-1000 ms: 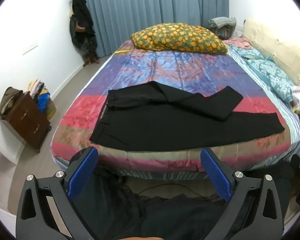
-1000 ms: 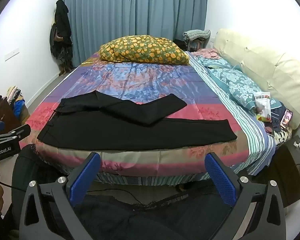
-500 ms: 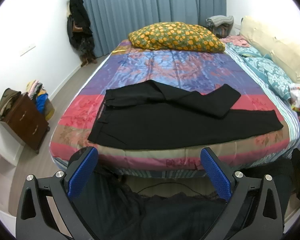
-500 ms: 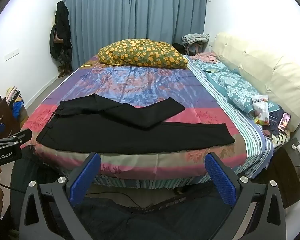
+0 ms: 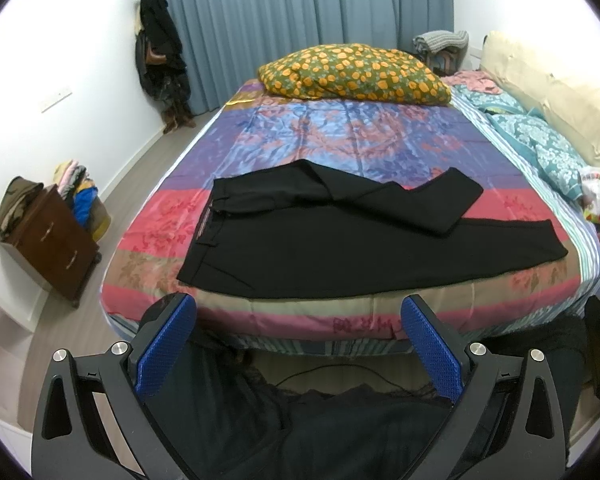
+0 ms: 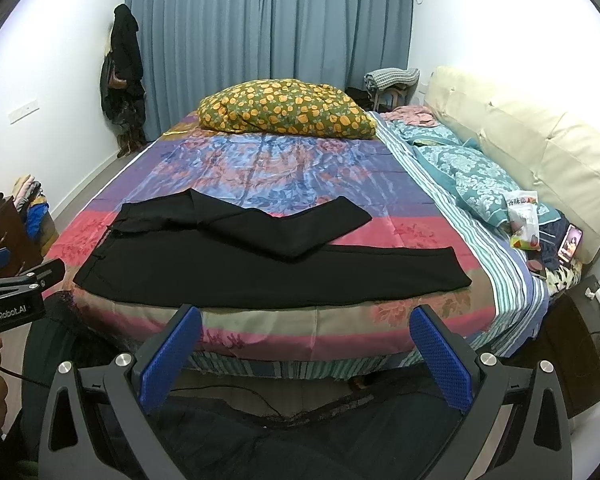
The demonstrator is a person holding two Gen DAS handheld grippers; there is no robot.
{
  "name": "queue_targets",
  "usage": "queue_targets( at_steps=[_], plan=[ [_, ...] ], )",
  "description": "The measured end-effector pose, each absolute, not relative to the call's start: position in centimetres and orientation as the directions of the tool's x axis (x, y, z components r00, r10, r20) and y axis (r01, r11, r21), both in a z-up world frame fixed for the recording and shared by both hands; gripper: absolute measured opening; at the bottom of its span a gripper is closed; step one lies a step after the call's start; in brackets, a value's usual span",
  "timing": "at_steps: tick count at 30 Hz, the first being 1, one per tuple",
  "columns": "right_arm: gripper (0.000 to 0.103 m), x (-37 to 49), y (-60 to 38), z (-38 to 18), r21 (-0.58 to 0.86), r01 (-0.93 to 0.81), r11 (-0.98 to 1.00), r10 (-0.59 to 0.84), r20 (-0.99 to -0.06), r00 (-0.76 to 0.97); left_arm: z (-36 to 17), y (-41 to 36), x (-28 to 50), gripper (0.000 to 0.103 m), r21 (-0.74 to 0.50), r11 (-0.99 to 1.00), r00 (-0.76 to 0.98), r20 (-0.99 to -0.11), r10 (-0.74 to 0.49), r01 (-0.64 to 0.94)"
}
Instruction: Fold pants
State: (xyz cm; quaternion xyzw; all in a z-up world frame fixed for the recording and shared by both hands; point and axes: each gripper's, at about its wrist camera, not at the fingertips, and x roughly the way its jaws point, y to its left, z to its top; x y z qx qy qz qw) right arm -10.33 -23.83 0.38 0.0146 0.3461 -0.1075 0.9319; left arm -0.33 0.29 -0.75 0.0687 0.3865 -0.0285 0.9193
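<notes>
Left gripper [image 5: 298,346] and right gripper [image 6: 305,354] both spread empty, short of the bed [image 6: 284,334], black pants [image 6: 260,264] flat ahead, long axis left-right, waistband nearer left gripper, hems nearer right.

Black tool [image 5: 298,334], blue textured pads [image 5: 166,344]

left gripper [image 6: 4,276] | "GenRobot.AI" (white print) | snack packet [image 6: 523,219] | text illegible
</notes>
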Motion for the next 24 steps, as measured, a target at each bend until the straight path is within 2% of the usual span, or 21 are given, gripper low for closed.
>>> queue_targets(
  at_steps=[9,17,24],
  plan=[
    [0.103,-10.4,-24.0,0.5,-0.075,0.227,0.971,-0.221,-0.639,0.737,-1.0,0.5,-0.3,0.102,0.107,0.989,0.698,-0.716,0.005,0.104],
    [0.103,-10.9,-24.3,0.5,-0.008,0.188,0.982,-0.151,-0.630,0.762,-1.0,0.5,-0.4,0.102,0.107,0.989,0.697,-0.717,0.005,0.103],
    [0.103,-10.6,-25.0,0.1,-0.012,0.235,0.972,-0.187,-0.649,0.738,-0.9,0.6,-0.4,0.102,0.104,0.989,0.691,-0.723,0.005,0.102]
  ],
)
